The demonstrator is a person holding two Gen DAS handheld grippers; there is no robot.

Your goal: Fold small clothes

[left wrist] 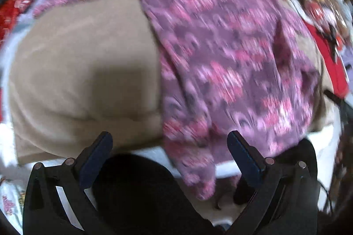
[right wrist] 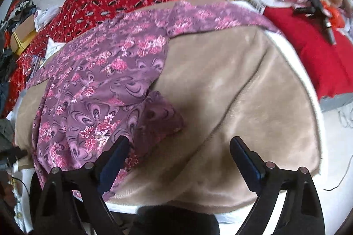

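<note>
While the purple flowered garment (right wrist: pixel 99 85) lies spread on the beige blanket (right wrist: pixel 231 91), both the left gripper (left wrist: pixel 169 144) and right gripper (right wrist: pixel 179 146) gape wide and empty, so picking 2 hem corners seems next.

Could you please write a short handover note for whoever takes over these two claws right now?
Left claw: open, empty, over the near edge of the purple floral garment.
Right claw: open, empty; its left finger is over the garment's near edge.
The garment lies spread and rumpled on the beige blanket, one flap turned over.
Done: no neat fold visible.
Left: grip the near edge and fold.
</note>
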